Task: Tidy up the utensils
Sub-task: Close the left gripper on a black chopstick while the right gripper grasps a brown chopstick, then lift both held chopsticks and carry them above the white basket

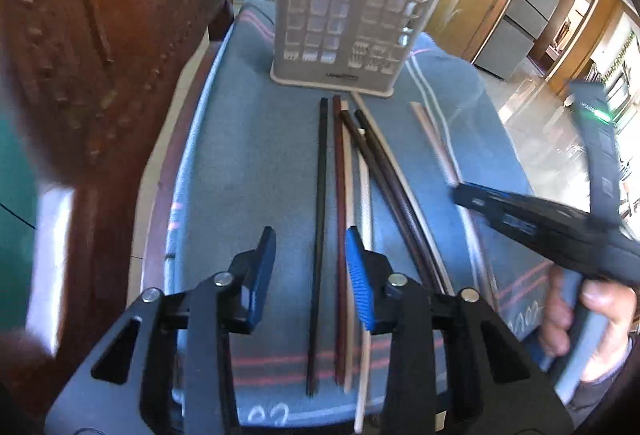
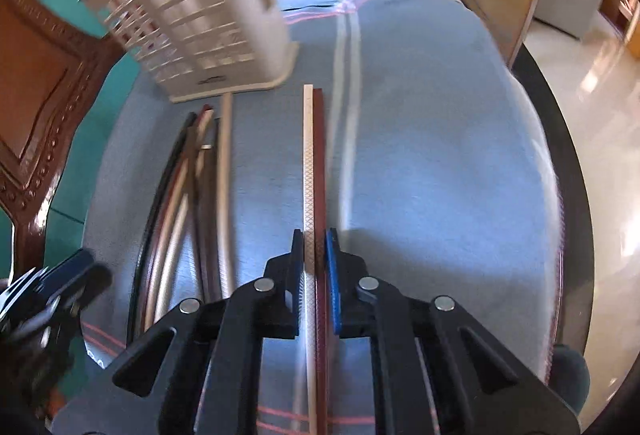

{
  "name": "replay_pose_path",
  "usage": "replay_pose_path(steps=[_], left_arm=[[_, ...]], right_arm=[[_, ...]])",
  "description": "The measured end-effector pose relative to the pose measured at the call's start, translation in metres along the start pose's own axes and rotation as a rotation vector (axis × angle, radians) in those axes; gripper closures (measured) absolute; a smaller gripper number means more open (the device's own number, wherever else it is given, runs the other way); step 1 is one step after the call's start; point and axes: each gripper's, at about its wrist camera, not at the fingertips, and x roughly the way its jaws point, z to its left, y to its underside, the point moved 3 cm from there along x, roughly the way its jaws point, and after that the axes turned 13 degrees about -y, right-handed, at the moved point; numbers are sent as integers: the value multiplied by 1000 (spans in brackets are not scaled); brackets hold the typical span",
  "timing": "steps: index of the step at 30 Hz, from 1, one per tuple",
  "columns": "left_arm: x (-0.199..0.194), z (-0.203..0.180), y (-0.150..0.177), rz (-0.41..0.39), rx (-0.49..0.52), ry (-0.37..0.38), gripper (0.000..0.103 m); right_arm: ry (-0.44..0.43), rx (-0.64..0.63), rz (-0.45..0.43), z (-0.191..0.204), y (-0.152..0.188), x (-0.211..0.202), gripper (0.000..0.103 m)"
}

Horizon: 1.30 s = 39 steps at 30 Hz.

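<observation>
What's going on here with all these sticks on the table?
A person holding two handheld grippers is sorting chopsticks. The right gripper is shut on a pair of chopsticks, one cream and one dark red, pointing toward the white slotted utensil holder. The left gripper is open above the loose chopsticks lying on the blue cloth. None are visibly in the holder yet.

2 wrist views, low over cloth (image 1: 240, 155), both facing holder (image 1: 352, 15)
</observation>
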Motion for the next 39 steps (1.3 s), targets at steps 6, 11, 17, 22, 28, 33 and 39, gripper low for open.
replay_pose_path(steps=[6, 11, 17, 22, 28, 33, 39], left_arm=[[23, -9, -20, 25, 21, -36, 69], [46, -15, -34, 64, 66, -74, 69], [52, -18, -33, 41, 71, -98, 78], [44, -9, -19, 38, 71, -75, 94], [32, -4, -4, 60, 35, -35, 96], [24, -3, -2, 47, 41, -41, 96], [21, -4, -11, 37, 40, -56, 96]], right_arm=[[-8, -26, 14, -10, 4, -12, 85], [5, -8, -11, -25, 2, -22, 81], [-32, -45, 1, -16, -5, -7, 91], [-64, -83, 27, 0, 1, 0, 91], [-215, -79, -3, 10, 8, -29, 91], [-76, -100, -29, -4, 3, -40, 87], [-27, -109, 3, 0, -3, -24, 87]])
